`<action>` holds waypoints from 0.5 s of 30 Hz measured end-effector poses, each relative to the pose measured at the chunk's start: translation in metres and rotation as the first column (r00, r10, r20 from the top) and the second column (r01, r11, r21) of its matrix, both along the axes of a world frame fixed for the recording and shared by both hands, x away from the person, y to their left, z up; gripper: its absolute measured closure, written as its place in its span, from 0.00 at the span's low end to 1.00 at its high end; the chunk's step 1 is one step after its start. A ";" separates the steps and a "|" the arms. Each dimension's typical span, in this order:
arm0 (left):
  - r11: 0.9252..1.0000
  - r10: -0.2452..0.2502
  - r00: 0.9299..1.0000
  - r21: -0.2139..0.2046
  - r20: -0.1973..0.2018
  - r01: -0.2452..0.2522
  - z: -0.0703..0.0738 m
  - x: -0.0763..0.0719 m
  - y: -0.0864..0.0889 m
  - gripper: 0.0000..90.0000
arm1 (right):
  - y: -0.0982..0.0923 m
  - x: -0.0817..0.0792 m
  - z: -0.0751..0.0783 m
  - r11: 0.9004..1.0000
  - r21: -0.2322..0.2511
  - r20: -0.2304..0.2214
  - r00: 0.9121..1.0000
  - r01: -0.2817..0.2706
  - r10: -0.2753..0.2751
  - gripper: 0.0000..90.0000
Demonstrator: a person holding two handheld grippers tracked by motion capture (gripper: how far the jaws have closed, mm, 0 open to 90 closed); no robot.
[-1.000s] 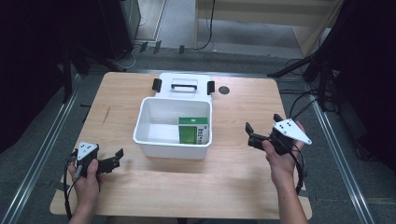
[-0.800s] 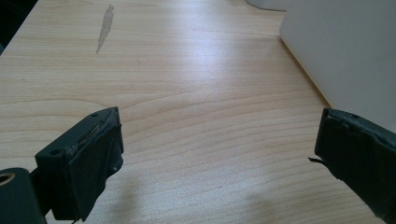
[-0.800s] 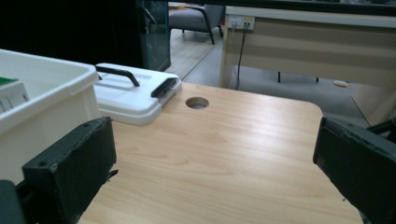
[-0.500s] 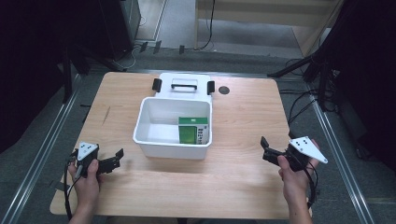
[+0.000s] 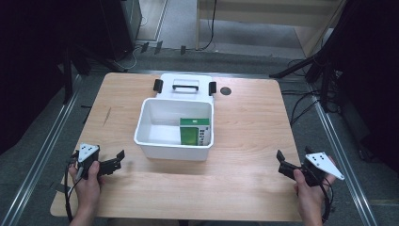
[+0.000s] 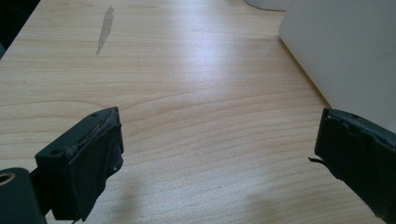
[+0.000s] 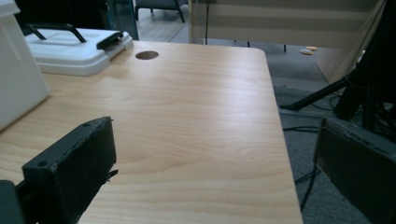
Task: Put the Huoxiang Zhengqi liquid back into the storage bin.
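Observation:
A white open bin (image 5: pixel 153 139) stands in the middle of the wooden table (image 5: pixel 249 117), with a green box (image 5: pixel 194 132) upright in its right half. Its white lid (image 5: pixel 185 87), with a black handle and two black latches, lies flat just behind it. My left gripper (image 5: pixel 117 162) is held low at the front left, open and holding nothing, jaws pointing right toward the bin. In the left gripper view the bin's wall (image 6: pixel 345 51) rises at the right. My right gripper (image 5: pixel 281 163) is at the front right near the table edge, open and holding nothing.
A round dark hole (image 5: pixel 226 91) sits in the tabletop right of the lid, also seen as a hole (image 7: pixel 146 55) in the right gripper view. Cables and dark stand legs (image 5: pixel 306 70) lie on the floor past the right edge. Metal rails run along both sides.
My right gripper has pulled back from beside the bin toward the front right corner of the table. The left gripper has stayed where it was.

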State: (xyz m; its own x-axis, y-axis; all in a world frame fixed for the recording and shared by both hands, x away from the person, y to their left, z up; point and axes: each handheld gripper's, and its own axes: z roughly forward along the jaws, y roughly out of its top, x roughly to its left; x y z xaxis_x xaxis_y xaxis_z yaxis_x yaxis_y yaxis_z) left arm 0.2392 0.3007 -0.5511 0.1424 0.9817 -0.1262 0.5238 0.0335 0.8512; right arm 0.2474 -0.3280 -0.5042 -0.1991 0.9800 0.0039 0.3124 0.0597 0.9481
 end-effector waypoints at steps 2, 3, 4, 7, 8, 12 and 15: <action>1.000 0.000 1.000 0.001 0.001 0.000 0.000 0.000 0.000 0.02 | -0.006 -0.002 -0.004 1.000 0.000 -0.011 1.000 0.012 -0.012 0.00; 1.000 0.000 1.000 0.001 0.001 0.000 0.000 0.000 0.000 0.02 | -0.007 -0.003 -0.005 1.000 -0.004 -0.014 1.000 0.019 -0.019 0.00; 1.000 0.001 1.000 0.001 0.002 -0.001 0.000 0.000 0.000 0.02 | -0.010 -0.005 -0.008 1.000 -0.004 -0.021 0.999 0.025 -0.025 0.00; 1.000 0.000 1.000 0.001 0.001 0.000 0.000 0.000 0.000 0.02 | -0.016 -0.008 -0.014 0.999 -0.007 -0.032 0.999 0.037 -0.038 0.00; 1.000 0.001 1.000 0.001 0.002 -0.001 0.000 0.000 0.000 0.02 | -0.017 -0.009 -0.015 0.999 -0.005 -0.037 0.998 0.041 -0.041 0.00; 1.000 0.001 1.000 0.000 0.002 -0.001 0.000 0.000 0.000 0.02 | -0.025 -0.012 -0.022 0.999 -0.006 -0.052 0.997 0.052 -0.053 0.00; 1.000 0.002 1.000 -0.002 0.002 -0.002 0.000 0.000 0.000 0.02 | -0.029 -0.015 -0.025 0.998 -0.010 -0.061 0.996 0.062 -0.063 0.00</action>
State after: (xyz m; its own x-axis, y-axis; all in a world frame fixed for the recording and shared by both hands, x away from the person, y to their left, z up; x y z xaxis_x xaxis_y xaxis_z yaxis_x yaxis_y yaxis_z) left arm 0.2390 0.3009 -0.5511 0.1411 0.9817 -0.1278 0.5218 0.0360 0.8523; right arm 0.2321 -0.3575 -0.5295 -0.1373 0.9905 0.0061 0.3735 0.0460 0.9265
